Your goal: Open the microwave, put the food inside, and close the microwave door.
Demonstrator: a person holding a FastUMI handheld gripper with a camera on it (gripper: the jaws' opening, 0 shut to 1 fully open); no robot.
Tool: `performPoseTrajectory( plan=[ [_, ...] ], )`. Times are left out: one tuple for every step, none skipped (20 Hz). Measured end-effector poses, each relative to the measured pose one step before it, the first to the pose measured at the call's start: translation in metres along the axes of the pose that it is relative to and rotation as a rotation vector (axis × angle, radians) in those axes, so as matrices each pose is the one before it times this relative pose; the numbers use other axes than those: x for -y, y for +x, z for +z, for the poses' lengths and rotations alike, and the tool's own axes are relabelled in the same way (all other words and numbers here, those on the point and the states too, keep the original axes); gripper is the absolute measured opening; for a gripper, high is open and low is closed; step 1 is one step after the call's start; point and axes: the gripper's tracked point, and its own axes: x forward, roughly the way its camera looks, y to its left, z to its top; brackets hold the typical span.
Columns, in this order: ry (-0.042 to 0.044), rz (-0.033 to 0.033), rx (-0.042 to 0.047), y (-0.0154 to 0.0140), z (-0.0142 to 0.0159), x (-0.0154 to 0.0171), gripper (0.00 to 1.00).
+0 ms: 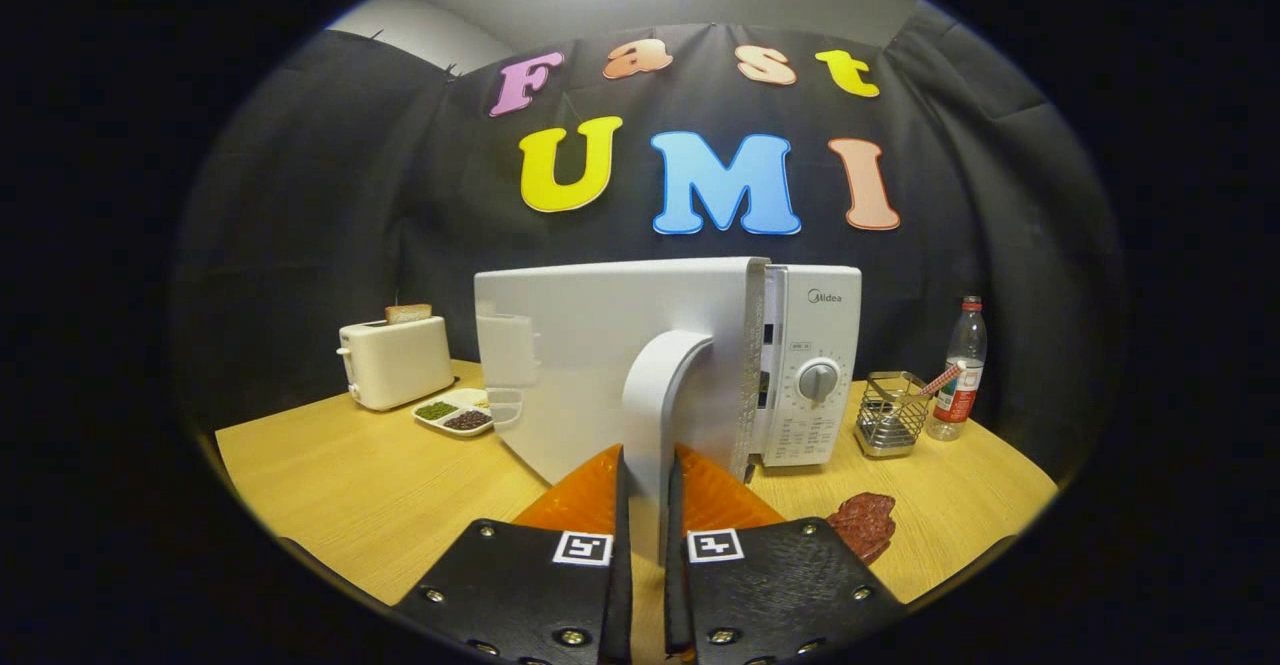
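My gripper (pixel 648 480) is clamped on the microwave (pixel 810 365) door's handle (pixel 660 395), fingers nearly together. The door (pixel 600 365) stands ajar, hinged left, so I swing leftward. The food (pixel 865 523) (dark, flat) lies on the table (pixel 380 505) just right of my fingers.

The wooden desk (pixel 330 485) carries a microwave (pixel 810 365), toaster (pixel 395 363), sectioned dish (pixel 455 413), wire caddy (pixel 890 413), bottle (pixel 960 370) and meat piece (pixel 865 523).

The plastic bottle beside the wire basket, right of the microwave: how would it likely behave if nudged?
The bottle is tall, narrow and upright, so it probably tips easily. It looks nearly empty, hence likely light, and round enough to roll once down. It stands close beside the wire basket, which might stop it. The gripper is closed on the microwave door handle, well away.
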Motion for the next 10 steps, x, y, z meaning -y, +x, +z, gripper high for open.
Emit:
performPoseTrajectory(
  plan=[
    [0.00510,0.01638,-0.00124,-0.00755,-0.00110,-0.01157,0.13],
    [0.00722,0.01858,-0.00051,-0.00691,-0.00080,-0.01227,0.13],
    [0.00378,0.01977,-0.00236,-0.00729,-0.00176,-0.01342,0.13],
    [0.00152,0.01848,-0.00171,-0.00564,-0.00171,-0.01339,0.13],
    [-0.00072,0.01604,-0.00060,-0.00590,-0.00085,-0.01492,0.13],
    [-0.00526,0.01251,0.00302,-0.00478,-0.00023,-0.01513,0.13],
    [-0.00768,0.00549,0.00313,-0.00348,-0.00136,-0.01413,0.13],
    [-0.00886,0.00407,0.00459,-0.00292,-0.00014,-0.01423,0.12],
    [-0.00951,0.00508,0.00285,-0.00148,-0.00188,-0.01560,0.12],
    [-0.01358,0.00805,0.00440,-0.00106,-0.00054,-0.01536,0.12]
  ],
)
